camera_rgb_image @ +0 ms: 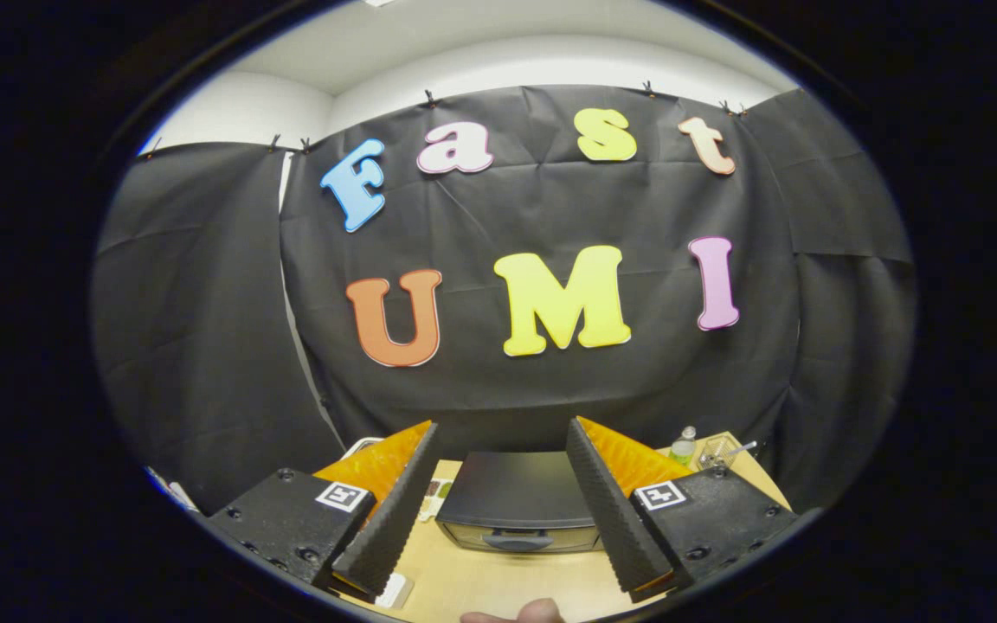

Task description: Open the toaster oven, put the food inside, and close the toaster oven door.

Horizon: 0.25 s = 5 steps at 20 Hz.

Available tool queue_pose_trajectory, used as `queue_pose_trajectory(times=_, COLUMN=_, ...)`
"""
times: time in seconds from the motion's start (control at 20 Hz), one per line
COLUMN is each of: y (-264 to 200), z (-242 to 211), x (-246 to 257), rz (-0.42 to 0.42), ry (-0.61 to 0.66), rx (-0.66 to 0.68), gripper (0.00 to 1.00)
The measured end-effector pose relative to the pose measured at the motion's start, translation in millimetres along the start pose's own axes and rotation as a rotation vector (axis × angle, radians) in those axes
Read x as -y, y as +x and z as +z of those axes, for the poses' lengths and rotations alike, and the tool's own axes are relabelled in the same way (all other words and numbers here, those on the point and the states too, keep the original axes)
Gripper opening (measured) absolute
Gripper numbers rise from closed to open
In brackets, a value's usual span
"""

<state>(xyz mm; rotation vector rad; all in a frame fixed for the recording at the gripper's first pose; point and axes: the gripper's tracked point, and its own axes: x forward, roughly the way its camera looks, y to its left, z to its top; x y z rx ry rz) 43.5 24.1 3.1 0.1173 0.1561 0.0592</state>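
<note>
Wood-toned, pale and smooth, the desk [498, 580] lies low under the claw [498, 502], which hangs above it with its two fingers spread wide and nothing between them but air; neither finger touches anything.

Starting at the claw's nine o'clock, a white-edged thing [362, 446] peeks out past the left finger's far end, too hidden to name. Just inside the left finger, a small tray of food [436, 495] with dark and greenish pieces lies on the desk, touching the toaster oven's left side as far as can be seen. Near the left fingertip, at about seven o'clock, a small white block [395, 590] sits on the desk.

Dead ahead at twelve o'clock, framed between the two fingers, stands the toaster oven [517, 502]: a dark box seen from above, its top flat and bare, its front door shut with the handle [517, 542] facing the claw. It sits well below the fingers, apart from them.

At six o'clock a fingertip of the person's hand [526, 613] shows at the near side of the desk.

Beyond the right finger, around two o'clock, a small clear bottle [683, 446] with a green cap stands near the desk's far corner, and just beside it a clear glass holder with a metal tool [723, 450] in it.

Black cloth [542, 381] hangs behind the desk as the booth wall, clipped along its top, with a white wall and ceiling [498, 61] above.
</note>
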Motion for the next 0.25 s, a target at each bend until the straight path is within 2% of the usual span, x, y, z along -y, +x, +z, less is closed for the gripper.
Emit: queue_pose_trajectory(times=0.25, y=-1.4, z=3.7, x=-2.6, rz=-0.004, ry=-0.015, rx=0.014, gripper=0.97)
